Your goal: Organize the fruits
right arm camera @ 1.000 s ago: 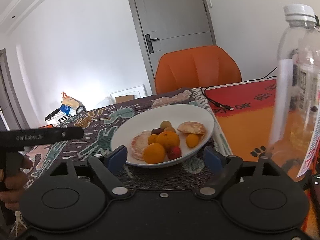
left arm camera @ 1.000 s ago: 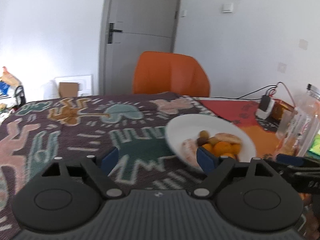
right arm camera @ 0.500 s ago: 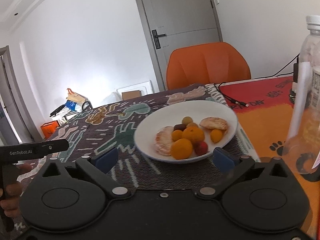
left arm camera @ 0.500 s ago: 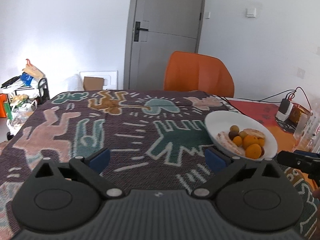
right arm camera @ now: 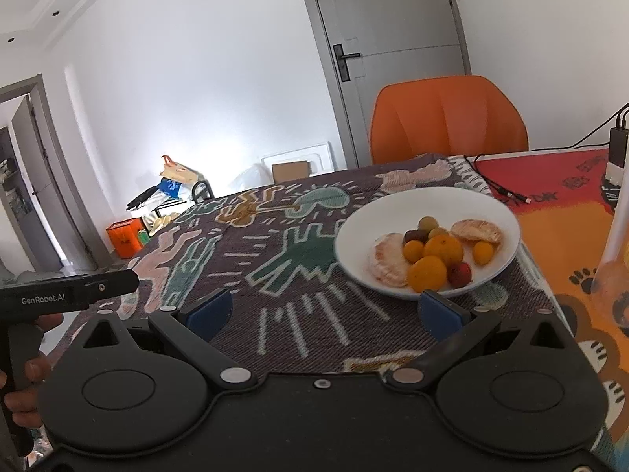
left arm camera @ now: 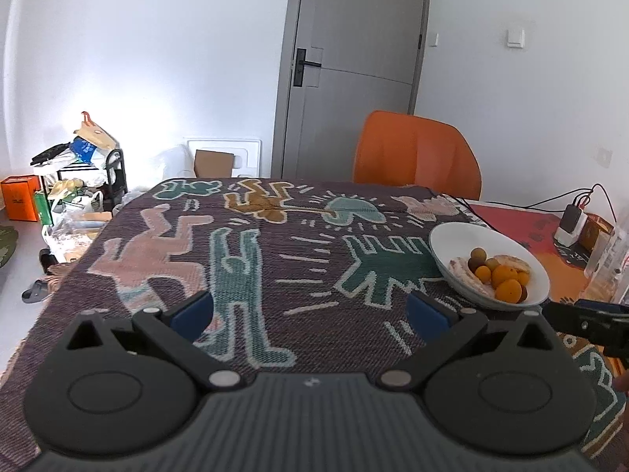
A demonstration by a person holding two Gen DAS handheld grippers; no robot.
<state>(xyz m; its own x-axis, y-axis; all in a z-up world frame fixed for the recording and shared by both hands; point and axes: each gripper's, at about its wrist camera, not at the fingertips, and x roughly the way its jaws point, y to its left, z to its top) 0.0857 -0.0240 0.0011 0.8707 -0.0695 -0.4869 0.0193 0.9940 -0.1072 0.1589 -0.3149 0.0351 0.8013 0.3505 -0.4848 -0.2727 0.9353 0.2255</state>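
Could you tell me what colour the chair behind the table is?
The chair is orange, clearest in the right wrist view.

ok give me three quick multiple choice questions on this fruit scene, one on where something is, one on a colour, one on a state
1. Where is the fruit?
A. in the round white bowl on the patterned woven tablecloth
B. on the orange chair
C. on the floor

2. What colour is the moulded chair behind the table?
A. grey
B. orange
C. blue

3. How do the left gripper and right gripper stand?
A. both shut on fruit
B. one shut on the bowl
C. both open, nothing between the jaws

Answers: 1 A, the oranges and peeled pieces sit inside the bowl; 2 B, its shell is bright orange; 3 C, the blue pads stand wide apart over bare cloth.
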